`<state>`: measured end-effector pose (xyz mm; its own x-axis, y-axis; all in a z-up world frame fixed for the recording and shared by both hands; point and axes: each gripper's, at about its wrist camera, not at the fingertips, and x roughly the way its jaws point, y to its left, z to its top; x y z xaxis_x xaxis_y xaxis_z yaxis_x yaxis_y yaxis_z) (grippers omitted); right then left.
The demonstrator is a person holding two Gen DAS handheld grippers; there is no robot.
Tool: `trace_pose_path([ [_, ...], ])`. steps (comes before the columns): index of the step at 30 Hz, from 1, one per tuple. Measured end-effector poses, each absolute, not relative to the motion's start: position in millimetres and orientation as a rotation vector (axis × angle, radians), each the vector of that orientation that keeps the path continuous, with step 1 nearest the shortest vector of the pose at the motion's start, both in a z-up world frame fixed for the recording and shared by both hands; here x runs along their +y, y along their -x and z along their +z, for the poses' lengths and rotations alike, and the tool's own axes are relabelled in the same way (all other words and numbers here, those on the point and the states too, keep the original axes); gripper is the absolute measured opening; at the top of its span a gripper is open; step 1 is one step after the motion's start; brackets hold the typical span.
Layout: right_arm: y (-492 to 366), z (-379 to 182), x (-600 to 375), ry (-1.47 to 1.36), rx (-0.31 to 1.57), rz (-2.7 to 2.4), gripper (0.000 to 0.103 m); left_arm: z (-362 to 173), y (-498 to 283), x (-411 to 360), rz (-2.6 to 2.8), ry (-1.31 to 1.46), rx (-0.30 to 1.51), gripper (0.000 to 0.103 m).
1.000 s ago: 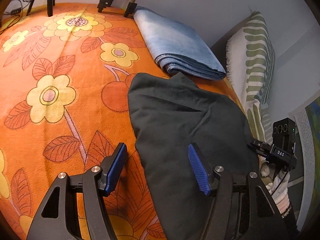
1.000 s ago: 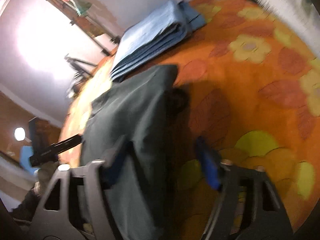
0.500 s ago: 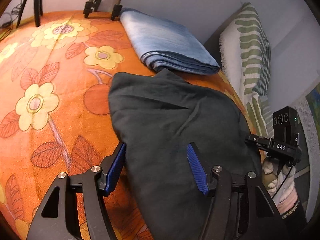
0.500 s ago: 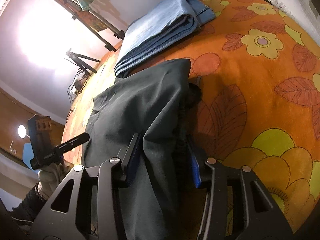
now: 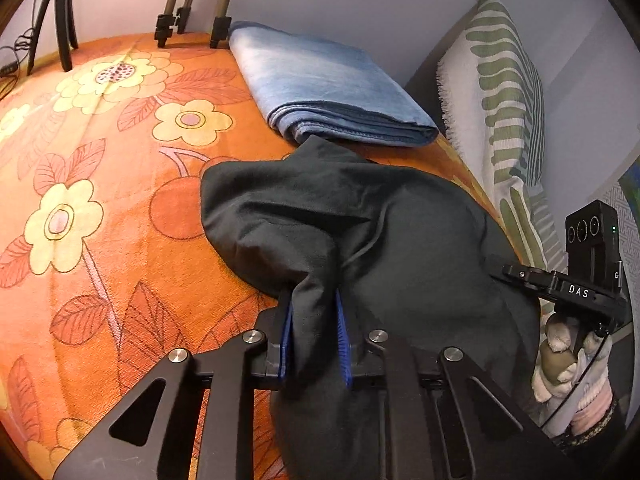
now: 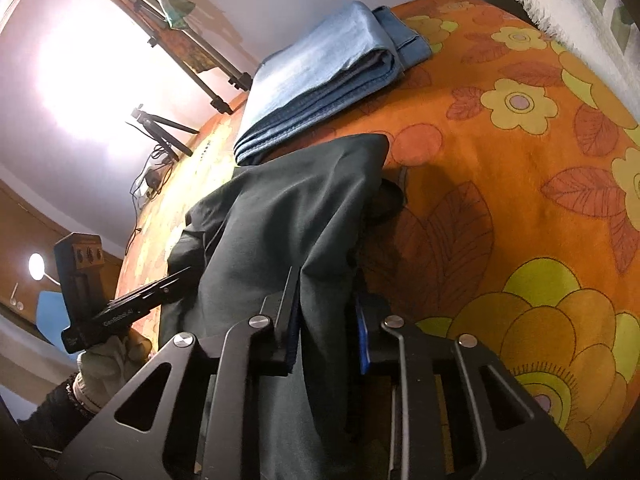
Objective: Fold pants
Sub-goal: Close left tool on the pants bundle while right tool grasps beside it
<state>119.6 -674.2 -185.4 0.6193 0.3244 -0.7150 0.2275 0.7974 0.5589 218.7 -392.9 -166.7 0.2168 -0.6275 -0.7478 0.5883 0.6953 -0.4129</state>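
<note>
Dark pants lie bunched on an orange flowered bedspread. My left gripper is closing its jaws, and a raised fold of the pants' near left edge is pinched between the blue pads. In the right wrist view the same pants drape up from the bedspread. There my right gripper is also closing, with a thick fold of the cloth squeezed between its fingers. Both grips sit near the camera ends of the garment.
Folded blue jeans lie just beyond the pants. A striped pillow leans at the right by the wall. Tripod legs and rack feet stand at the far edge. A gloved hand holds each opposite gripper.
Both grippers went from wide open to closed on the pants. The left one slid right over the pants' edge. The cloth now rises in folds between the pads.
</note>
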Motion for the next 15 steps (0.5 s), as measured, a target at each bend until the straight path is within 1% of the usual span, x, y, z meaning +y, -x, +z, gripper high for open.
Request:
trace_pose_path([
  [2,-121,-189,-677,-0.683,0.929,0.06,0.027,-167,-219,-393,-0.847,0.045,1.059,0.017],
  [3,-123,-191,-678,-0.686,0.941,0.057,0.033,-167,-219,-393,-0.848,0.041,1.056,0.017],
  [5,-125,-192,-676,-0.646,0.955,0.037,0.041,-166,-217,-393,-0.849,0.027,1.047,0.017],
  [6,-126,-190,-673,-0.6,0.963,0.012,0.052,-166,-216,-393,-0.849,0.022,1.045,0.017],
  [7,-127,-190,-672,-0.565,0.968,-0.005,0.059,-166,-216,-394,-0.849,0.02,1.043,0.017],
  [9,-129,-191,-672,-0.545,0.965,-0.002,0.06,-167,-218,-394,-0.852,0.034,1.055,0.016],
  [10,-129,-191,-673,-0.56,0.962,0.001,0.062,-168,-220,-393,-0.853,0.047,1.065,0.016],
  [11,-131,-192,-676,-0.587,0.956,0.012,0.062,-169,-222,-392,-0.852,0.069,1.078,0.016],
  [12,-132,-194,-677,-0.632,0.95,0.043,0.053,-169,-223,-391,-0.852,0.08,1.083,0.016],
  [13,-135,-200,-675,-0.684,0.967,0.087,0.042,-169,-223,-391,-0.851,0.082,1.083,0.015],
  [14,-135,-200,-675,-0.684,0.949,0.073,0.042,-169,-223,-392,-0.85,0.073,1.078,0.015],
  [15,-136,-200,-671,-0.671,0.952,0.078,0.04,-169,-222,-392,-0.85,0.067,1.073,0.015],
])
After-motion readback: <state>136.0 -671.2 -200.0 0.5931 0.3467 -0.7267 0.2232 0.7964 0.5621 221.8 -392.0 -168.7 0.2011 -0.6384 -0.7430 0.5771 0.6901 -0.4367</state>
